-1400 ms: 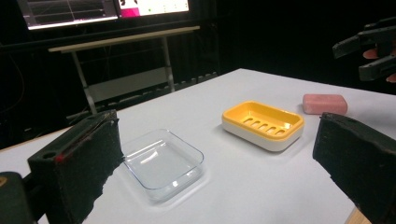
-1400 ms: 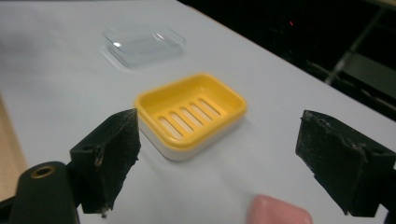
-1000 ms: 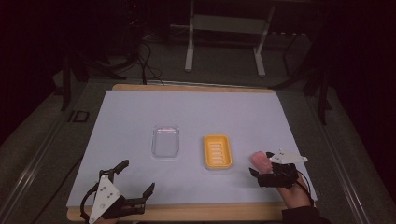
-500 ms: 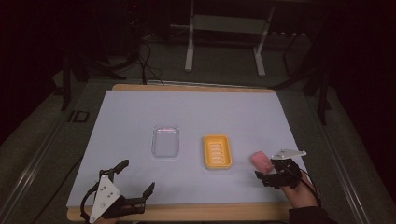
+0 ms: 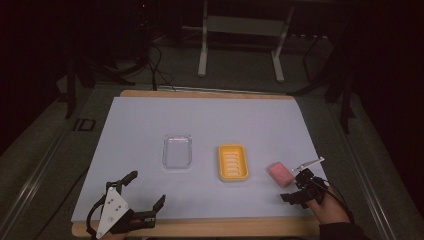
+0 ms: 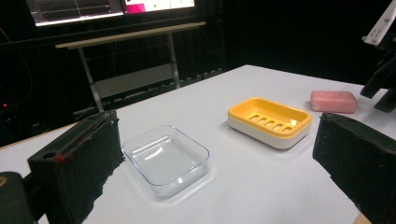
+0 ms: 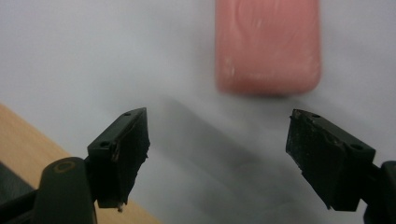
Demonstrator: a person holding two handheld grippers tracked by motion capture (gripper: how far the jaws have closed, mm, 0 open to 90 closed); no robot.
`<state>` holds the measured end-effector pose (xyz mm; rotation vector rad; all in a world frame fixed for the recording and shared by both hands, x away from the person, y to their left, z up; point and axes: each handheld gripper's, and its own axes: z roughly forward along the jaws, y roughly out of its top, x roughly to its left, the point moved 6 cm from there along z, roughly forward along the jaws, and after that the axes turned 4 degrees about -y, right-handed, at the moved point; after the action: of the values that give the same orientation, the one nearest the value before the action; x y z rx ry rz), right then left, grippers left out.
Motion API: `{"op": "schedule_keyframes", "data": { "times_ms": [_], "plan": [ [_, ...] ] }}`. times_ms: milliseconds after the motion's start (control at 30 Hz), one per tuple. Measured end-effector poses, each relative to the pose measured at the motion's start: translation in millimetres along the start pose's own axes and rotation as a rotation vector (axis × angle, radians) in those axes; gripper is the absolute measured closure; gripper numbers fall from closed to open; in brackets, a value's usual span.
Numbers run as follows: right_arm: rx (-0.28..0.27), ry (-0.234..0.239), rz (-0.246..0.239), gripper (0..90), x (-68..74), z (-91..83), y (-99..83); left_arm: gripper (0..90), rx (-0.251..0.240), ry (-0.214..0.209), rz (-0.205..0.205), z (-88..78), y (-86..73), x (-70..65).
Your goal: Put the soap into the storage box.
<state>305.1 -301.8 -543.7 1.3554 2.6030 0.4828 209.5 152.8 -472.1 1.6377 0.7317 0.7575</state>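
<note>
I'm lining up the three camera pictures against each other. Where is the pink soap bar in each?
High view: pink soap bar lies right of centre, just ahead of the right gripper.
Left gripper view: far right.
Right gripper view: top centre, beyond the open jaws.
Shared landmark: the white table cover.

The soap bar (image 7: 267, 44) looks matt and a little chalky, while the clear dish (image 6: 166, 158) is smooth glossy plastic. The yellow soap dish (image 6: 269, 122) is also plastic, with a soft shine. The tabletop (image 5: 240, 125) has a matt white cover over a wooden edge, and the right claw (image 7: 217, 158) has rough black pads (image 7: 126, 149)
</note>
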Motion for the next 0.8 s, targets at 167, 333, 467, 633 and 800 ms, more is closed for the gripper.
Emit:
{"op": "schedule_keyframes", "data": {
  "times_ms": [167, 333, 467, 633, 800],
  "plan": [
    [0.062, 0.001, -0.018, 20.5, 1.0, 2.2, -2.3, 1.9, 0.009, 0.002, 0.001, 0.3, -0.5, -0.1],
    [0.146, 0.006, -0.053, 19.9, 1.8, 1.2, -6.3, 1.9, 0.012, -0.002, -0.001, 0.9, -0.8, -0.5],
    [0.215, 0.014, -0.066, 20.4, 1.8, 1.9, -9.0, 1.9, 0.015, -0.001, -0.001, 0.7, -0.8, -0.4],
    [0.218, -0.021, -0.062, 21.7, -1.7, -3.3, -5.3, 1.9, 0.024, -0.007, 0.011, 1.4, -1.5, -2.4],
    [0.226, -0.025, -0.027, 20.3, -11.6, -8.1, 0.7, 2.0, 0.023, -0.006, 0.006, 1.4, -1.5, -1.8]
  ]
}}
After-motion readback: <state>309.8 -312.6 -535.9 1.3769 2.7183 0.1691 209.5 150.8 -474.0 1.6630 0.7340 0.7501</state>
